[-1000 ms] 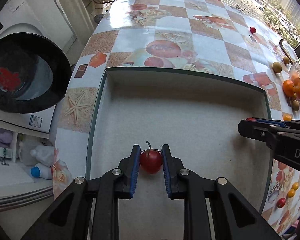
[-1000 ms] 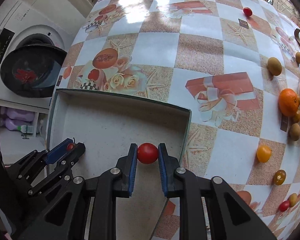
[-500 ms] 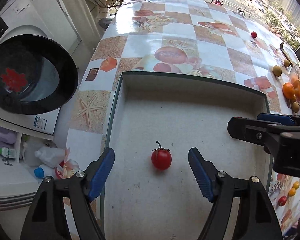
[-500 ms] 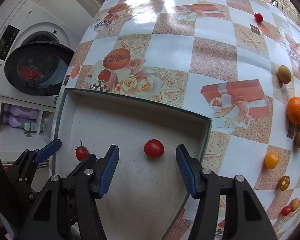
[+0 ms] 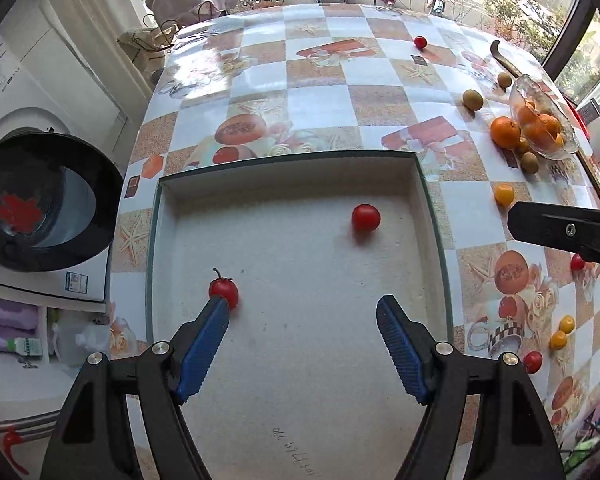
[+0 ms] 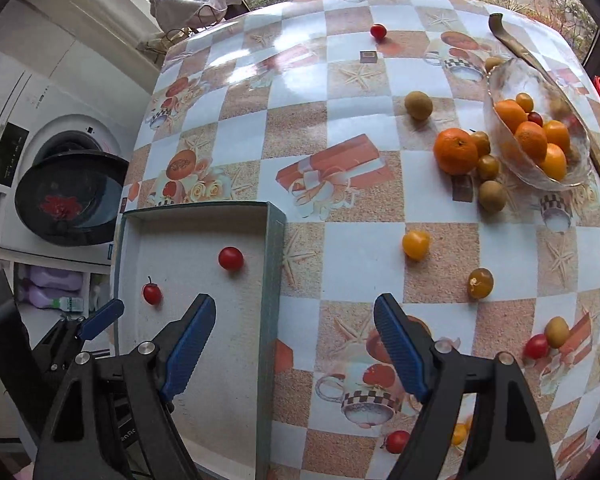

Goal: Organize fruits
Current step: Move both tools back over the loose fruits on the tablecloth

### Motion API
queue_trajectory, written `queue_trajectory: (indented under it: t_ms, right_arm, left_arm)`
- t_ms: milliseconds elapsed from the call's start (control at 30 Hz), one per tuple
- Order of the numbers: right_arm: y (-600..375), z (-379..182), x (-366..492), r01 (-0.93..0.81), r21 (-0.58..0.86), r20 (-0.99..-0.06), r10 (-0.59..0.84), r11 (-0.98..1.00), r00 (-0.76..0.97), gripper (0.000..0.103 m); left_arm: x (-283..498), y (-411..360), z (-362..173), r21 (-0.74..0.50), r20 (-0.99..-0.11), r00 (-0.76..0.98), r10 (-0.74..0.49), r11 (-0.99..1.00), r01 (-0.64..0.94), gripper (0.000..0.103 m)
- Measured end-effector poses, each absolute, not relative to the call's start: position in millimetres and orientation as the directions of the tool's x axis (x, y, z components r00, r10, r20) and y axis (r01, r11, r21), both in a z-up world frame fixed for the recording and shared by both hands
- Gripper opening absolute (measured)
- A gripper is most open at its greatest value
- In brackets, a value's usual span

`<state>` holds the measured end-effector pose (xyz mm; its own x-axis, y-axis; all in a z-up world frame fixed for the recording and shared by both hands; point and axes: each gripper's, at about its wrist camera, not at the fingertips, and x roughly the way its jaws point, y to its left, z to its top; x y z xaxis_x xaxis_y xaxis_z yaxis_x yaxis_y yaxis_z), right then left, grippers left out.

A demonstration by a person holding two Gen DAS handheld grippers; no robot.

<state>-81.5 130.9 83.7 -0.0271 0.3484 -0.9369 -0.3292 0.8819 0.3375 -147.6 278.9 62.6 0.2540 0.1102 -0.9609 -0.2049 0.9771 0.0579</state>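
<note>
A white tray with a green rim (image 5: 428, 200) (image 6: 274, 240) lies on the checkered table. In it lie a red tomato with a stem (image 5: 223, 289) (image 6: 152, 293) and a round red tomato (image 5: 365, 217) (image 6: 231, 258). My left gripper (image 5: 302, 312) is open and empty above the tray; its left fingertip (image 5: 214, 312) is beside the stemmed tomato. My right gripper (image 6: 294, 310) is open and empty over the tray's right rim. Its arm also shows in the left wrist view (image 5: 564, 232).
A glass bowl of oranges (image 6: 536, 128) stands at the far right, with an orange (image 6: 456, 151) and small brown fruits beside it. Yellow (image 6: 415, 244) and red (image 6: 536, 347) cherry tomatoes lie scattered on the table. A washing machine (image 6: 64, 196) stands left of the table.
Both grippers opened and let go of their tomatoes, which now lie in the tray. Both grippers then pulled back and up; the right one shifted right over the rim.
</note>
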Motion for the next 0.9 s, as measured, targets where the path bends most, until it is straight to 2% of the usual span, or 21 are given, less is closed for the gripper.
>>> queue_trajectory:
  t_ms: [400, 600, 833, 900]
  right_arm:
    - [-26, 65, -86, -0.087, 0.214, -0.977, 0.214, 0.973, -0.003, 0.084]
    - [-76, 56, -80, 0.005, 0.167, -0.986, 0.167, 0.986, 0.007, 0.084]
    - [-90, 44, -60, 0.071, 0.202, -0.979, 0.201, 0.977, 0.018, 0.084]
    - [-88, 40, -55, 0.083, 0.218, -0.976, 0.217, 0.972, 0.02, 0.081]
  left_arm:
    - [-112, 185, 72, 0.026, -0.961, 0.274, 0.035, 0.999, -0.039, 0.077]
    - [-86, 162, 58, 0.007, -0.968, 0.252, 0.018, 0.999, -0.045, 0.077]
    - [-55, 153, 37, 0.005, -0.973, 0.23, 0.025, 0.996, -0.087, 0.077]
    - [-48, 151, 33, 0.008, -0.973, 0.231, 0.029, 0.996, -0.091, 0.077]
